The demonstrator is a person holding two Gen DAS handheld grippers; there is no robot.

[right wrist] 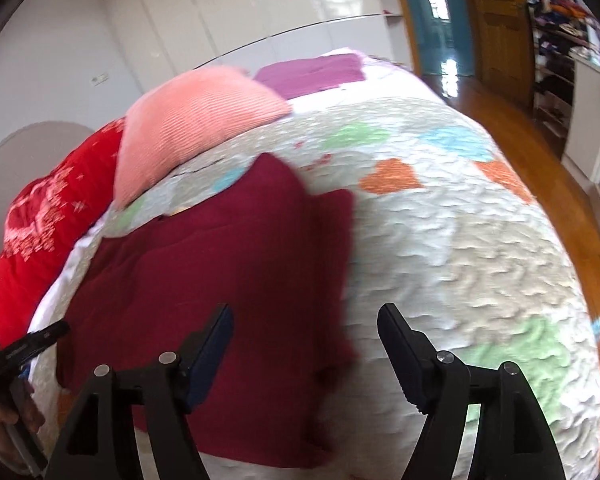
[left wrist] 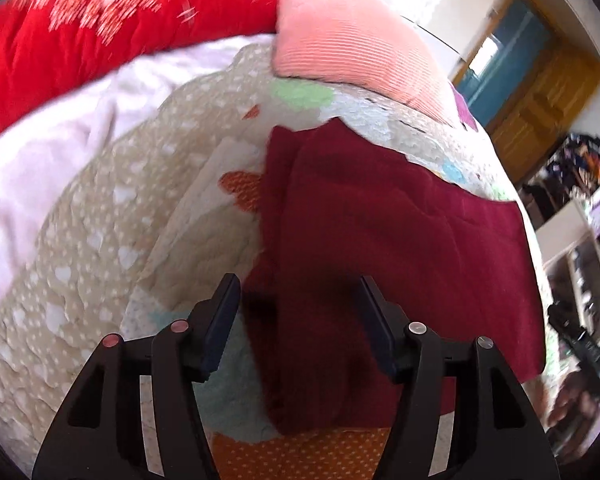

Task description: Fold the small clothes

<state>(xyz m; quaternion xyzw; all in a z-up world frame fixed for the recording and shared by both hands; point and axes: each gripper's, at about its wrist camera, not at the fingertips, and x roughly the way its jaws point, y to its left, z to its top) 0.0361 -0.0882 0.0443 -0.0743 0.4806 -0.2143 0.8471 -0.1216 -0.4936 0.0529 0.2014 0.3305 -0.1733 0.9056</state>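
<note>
Maroon garment [left wrist: 380, 248] lies spread on the quilted bed [right wrist: 460, 240], directly ahead of and beneath both tongs. Left tongs [left wrist: 298, 320] gape apart over its near edge; right tongs [right wrist: 305, 350] gape apart astride its right-hand edge, equally near.

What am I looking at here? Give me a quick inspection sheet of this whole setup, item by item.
Surface: a bed under a quilt patterned with coloured hearts.
Job's things: one dark red garment lying spread on the quilt, partly folded over itself.
Clutter: a pink pillow, a red blanket with white print, a white sheet, a purple cloth at the far end.
Grippers: left gripper open above the garment; right gripper open over the garment's edge; neither holds anything.
Cables: nothing seen.
Surroundings: white wardrobe doors, a wooden door, wooden floor, shelves with clothes.
</note>
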